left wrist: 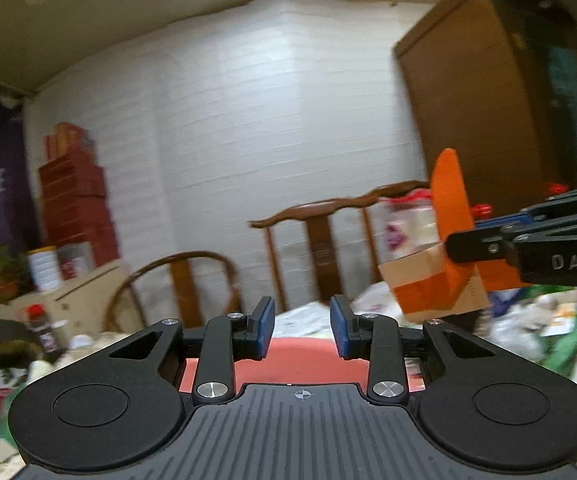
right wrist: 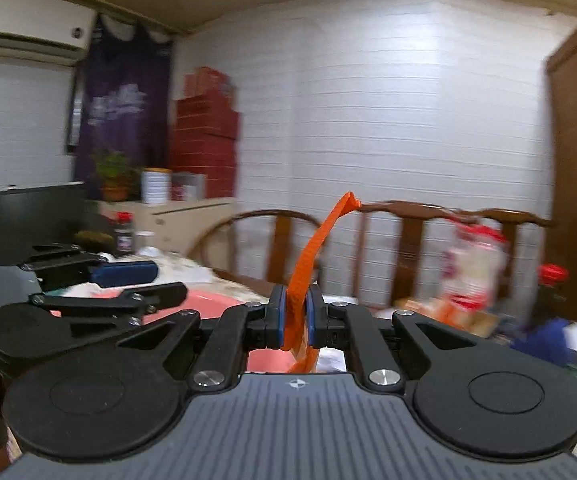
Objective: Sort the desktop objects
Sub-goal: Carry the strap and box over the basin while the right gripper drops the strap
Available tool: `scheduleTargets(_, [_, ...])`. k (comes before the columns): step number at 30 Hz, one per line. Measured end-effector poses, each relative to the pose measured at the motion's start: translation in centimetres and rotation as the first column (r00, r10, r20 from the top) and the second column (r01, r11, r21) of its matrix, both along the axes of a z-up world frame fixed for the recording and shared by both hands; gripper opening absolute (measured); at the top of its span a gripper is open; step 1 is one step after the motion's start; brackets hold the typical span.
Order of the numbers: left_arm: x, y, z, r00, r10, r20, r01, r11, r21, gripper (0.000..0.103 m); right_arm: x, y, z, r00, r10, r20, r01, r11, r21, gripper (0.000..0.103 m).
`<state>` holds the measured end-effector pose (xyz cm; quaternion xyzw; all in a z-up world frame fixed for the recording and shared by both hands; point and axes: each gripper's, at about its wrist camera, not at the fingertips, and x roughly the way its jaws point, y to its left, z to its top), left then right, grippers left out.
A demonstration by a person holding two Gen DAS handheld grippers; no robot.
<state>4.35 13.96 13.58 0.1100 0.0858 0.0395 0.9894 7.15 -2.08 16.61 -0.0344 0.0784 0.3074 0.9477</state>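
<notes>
Nearest first: the right gripper (right wrist: pixel 295 318) has its blue pads pressed together on an orange flap (right wrist: pixel 312 252), a thin strip that rises between the jaws and curls to the left at its tip. From the left wrist view this flap belongs to a small orange and tan carton (left wrist: pixel 428 280), held up at the right of the scene, well above the cluttered table (left wrist: pixel 528 332). The carton hangs tilted from the pinch, which suggests it is light and probably empty or nearly so. The flap bends under its own load, so it looks like soft card; it could crease or tear if swung hard. A firmer hold would be across the carton's body, not on the flap.

Beside it, the left gripper (left wrist: pixel 302 330) stands partly spread with nothing between its pads (left wrist: pixel 265 328). Just beyond and below it lies a red tray (left wrist: pixel 300 356); its contents cannot be seen.

Farther off, wooden chairs (right wrist: pixel 408 248) stand against the far side of the table, then a white panelled wall (right wrist: pixel 368 120) and stacked red boxes (right wrist: pixel 206 144) at far left.
</notes>
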Motion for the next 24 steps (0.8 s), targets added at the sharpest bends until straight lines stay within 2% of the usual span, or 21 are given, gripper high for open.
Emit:
scheduleTargets(2, [0.5,2.0,0.0,0.999,0.037,-0.020,-0.038,0.999,-0.008,0.031,1.1,2.6,0.3,0.998,0.057,-0.013,-0.057,0.998,-0.005,0.011])
scheduleTargets(7, [1.7,5.8,-1.1,0.991,0.116,-0.071,-0.119,0.993,-0.029,0.031,4.0,9.1,-0.4,0.980,0.160,-0.116,-0.164,0.986,-0.031,0.012])
scheduleTargets(11, [2.6,8.0,-2.2,0.982,0.152,-0.112,-0.157,0.987,-0.030,0.034,5.8,13.4,-2.0,0.972,0.170,-0.162,-0.187,0.978,-0.096,0.012])
scheduleTargets(15, [2.8,9.0,-3.1,0.980,0.151,-0.128,-0.156,0.988,-0.024,0.035,6.7,14.9,-3.1,0.967,0.153,-0.205,-0.181,0.975,-0.125,0.012])
scheduleTargets(16, [3.0,9.2,-3.2,0.978,0.152,-0.141,-0.157,0.987,-0.028,0.036,7.1,15.1,-3.3,0.964,0.145,-0.225,-0.179,0.975,-0.136,0.014])
scheduleTargets(18, [3.0,9.5,-3.2,0.979,0.146,-0.143,-0.153,0.988,-0.033,0.054,7.9,15.8,-4.2,0.956,0.133,-0.263,-0.176,0.973,-0.147,0.016])
scheduleTargets(19, [2.9,9.5,-3.2,0.979,0.153,-0.138,-0.158,0.987,-0.027,0.060,8.2,16.0,-4.5,0.951,0.122,-0.285,-0.172,0.972,-0.157,0.032])
scheduleTargets(21, [2.7,9.3,-3.2,0.975,0.183,-0.125,-0.186,0.983,-0.011,0.068,8.7,15.9,-5.2,0.936,0.091,-0.339,-0.156,0.973,-0.168,0.057])
scheduleTargets(22, [2.6,9.4,-3.1,0.975,0.186,-0.120,-0.190,0.982,-0.015,0.074,8.5,15.4,-5.4,0.939,0.081,-0.334,-0.141,0.977,-0.159,0.063])
scheduleTargets(24, [2.1,9.6,-3.0,0.976,0.190,-0.110,-0.194,0.980,-0.031,0.078,8.0,14.4,-5.3,0.945,0.083,-0.317,-0.132,0.982,-0.135,0.070])
